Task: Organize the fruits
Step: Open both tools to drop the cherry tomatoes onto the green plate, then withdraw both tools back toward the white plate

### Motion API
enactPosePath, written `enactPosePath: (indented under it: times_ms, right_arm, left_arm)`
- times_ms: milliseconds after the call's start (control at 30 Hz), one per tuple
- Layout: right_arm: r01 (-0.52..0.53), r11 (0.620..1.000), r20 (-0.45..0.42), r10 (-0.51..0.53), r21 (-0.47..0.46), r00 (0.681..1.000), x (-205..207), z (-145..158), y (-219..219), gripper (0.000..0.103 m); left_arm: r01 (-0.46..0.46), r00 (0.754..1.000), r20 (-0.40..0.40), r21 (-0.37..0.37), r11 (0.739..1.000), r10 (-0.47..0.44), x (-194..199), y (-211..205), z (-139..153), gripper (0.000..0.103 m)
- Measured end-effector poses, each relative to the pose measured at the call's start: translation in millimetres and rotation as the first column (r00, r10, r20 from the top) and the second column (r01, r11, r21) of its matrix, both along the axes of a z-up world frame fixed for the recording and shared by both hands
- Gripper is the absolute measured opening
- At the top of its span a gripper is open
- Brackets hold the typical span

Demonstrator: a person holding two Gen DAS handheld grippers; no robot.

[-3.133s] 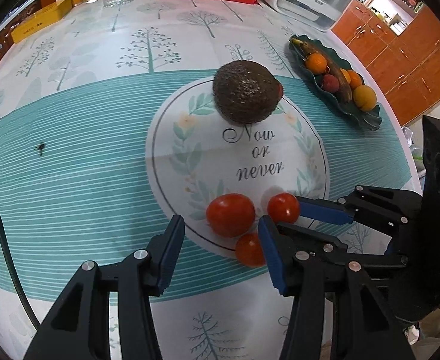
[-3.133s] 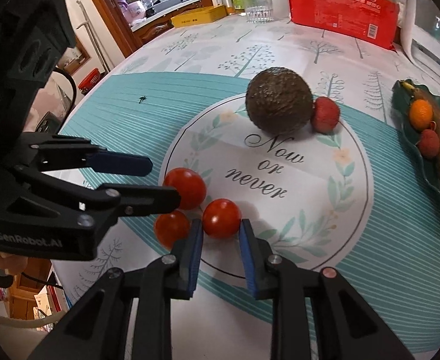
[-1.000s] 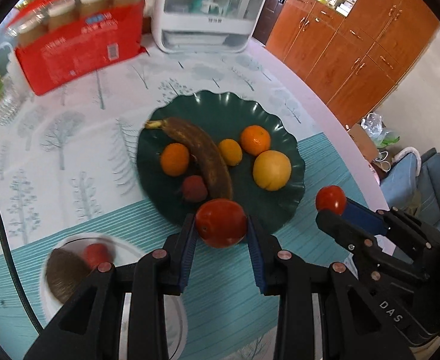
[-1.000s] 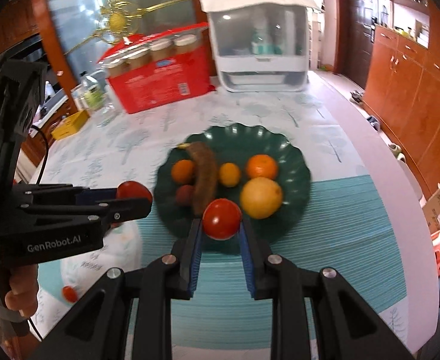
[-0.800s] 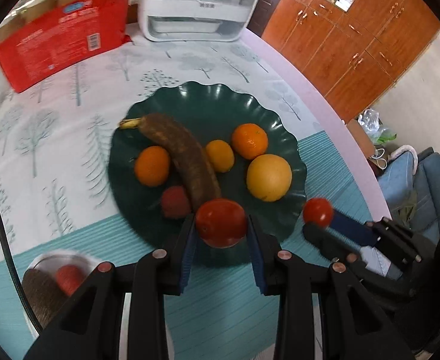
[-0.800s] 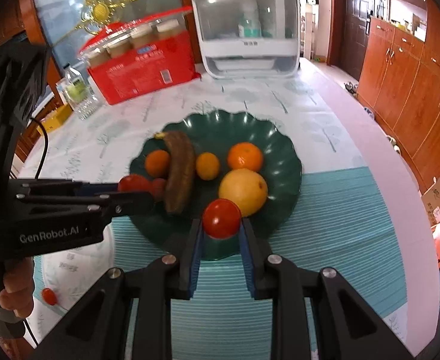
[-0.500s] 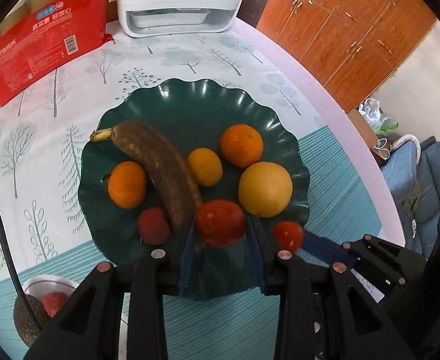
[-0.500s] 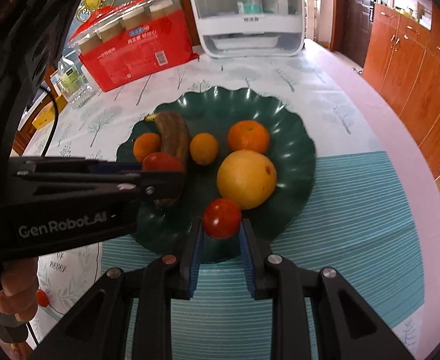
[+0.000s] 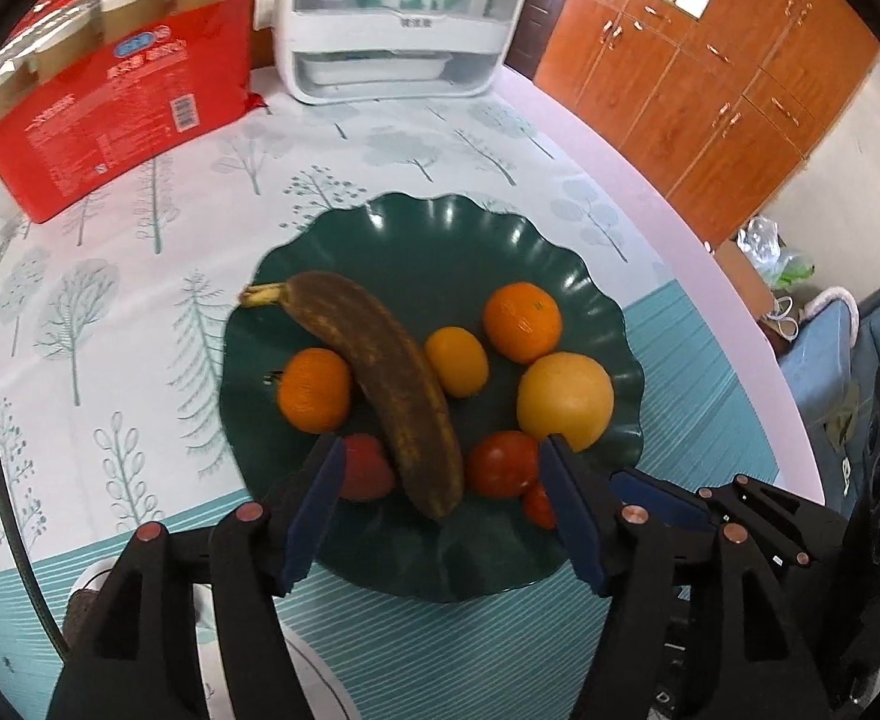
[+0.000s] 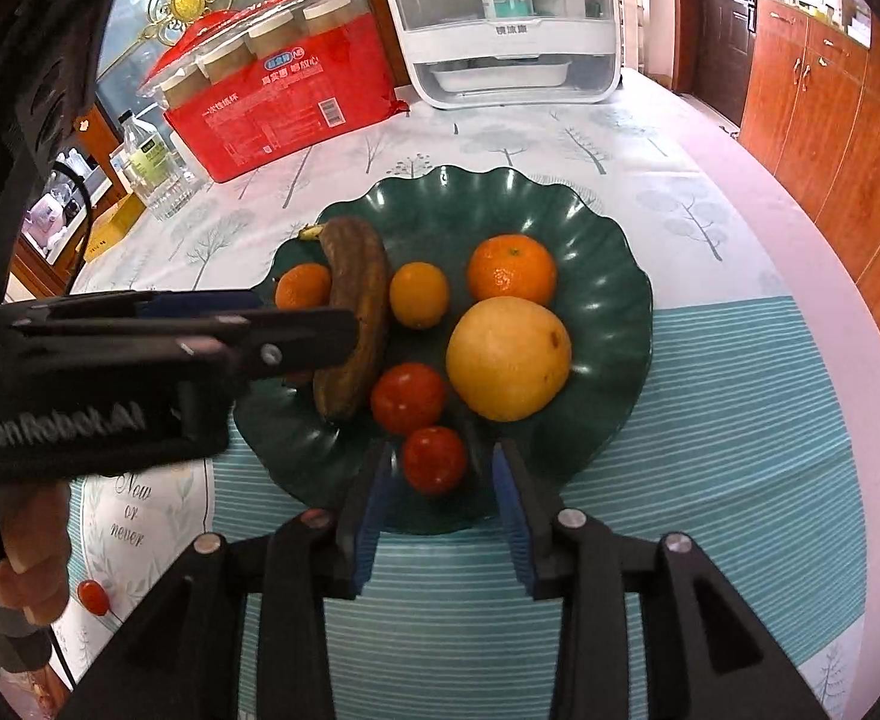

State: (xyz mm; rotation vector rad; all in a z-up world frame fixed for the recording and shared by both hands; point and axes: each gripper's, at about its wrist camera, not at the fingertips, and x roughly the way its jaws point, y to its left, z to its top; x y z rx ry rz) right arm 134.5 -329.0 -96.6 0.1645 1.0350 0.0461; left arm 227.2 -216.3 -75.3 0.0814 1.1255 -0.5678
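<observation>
Releasing both tomatoes onto green plate (image 10: 620, 252): L gripper (image 9: 443, 504) & R gripper (image 10: 440, 507) jaws opening, gripping nothing. Next: I'm fetching remaining fruit.

Your left wrist view looks steeply down along its own fingers from close above the green plate (image 9: 428, 570), toward the white appliance (image 9: 398, 18) at the worktop's far edge. Your right wrist view faces the same way, just beside it and equally near. Both share the plate, its fruit and the red box (image 10: 284, 102).
</observation>
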Motion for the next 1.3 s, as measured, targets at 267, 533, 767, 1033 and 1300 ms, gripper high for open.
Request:
enactPosePath:
  times_ms: [267, 533, 767, 1033, 1300]
  right_arm:
    - [0.001, 1.000, 0.008, -0.001, -0.007, 1.000, -1.3, 4.7, 2.5, 0.036]
    - [0.007, 1.000, 0.026, -0.007, -0.013, 1.000, -6.1, 13.0, 5.0, 0.036]
    - [0.016, 1.000, 0.028, -0.015, -0.011, 0.999, -15.6, 15.5, 7.1, 0.036]
    - [0.018, 1.000, 0.034, -0.018, -0.011, 0.999, -34.0, 20.9, 16.5, 0.036]
    - [0.013, 1.000, 0.048, -0.013, -0.004, 0.999, -59.5, 32.4, 28.7, 0.036]
  left_arm:
    - [-0.023, 0.999, 0.048, -0.002, 1.000, 0.023, -5.5, 12.3, 16.4, 0.070]
    - [-0.033, 0.995, 0.090, 0.014, 0.999, 0.032, -18.1, 20.5, 26.9, 0.070]
    - [-0.047, 0.994, 0.103, 0.044, 0.998, 0.043, -37.4, 33.6, 25.8, 0.072]
    - [-0.063, 0.995, 0.085, 0.040, 0.997, 0.059, -66.0, 50.6, 21.7, 0.080]
    - [-0.058, 0.995, 0.087, 0.032, 0.998, 0.055, -103.6, 66.1, 28.5, 0.083]
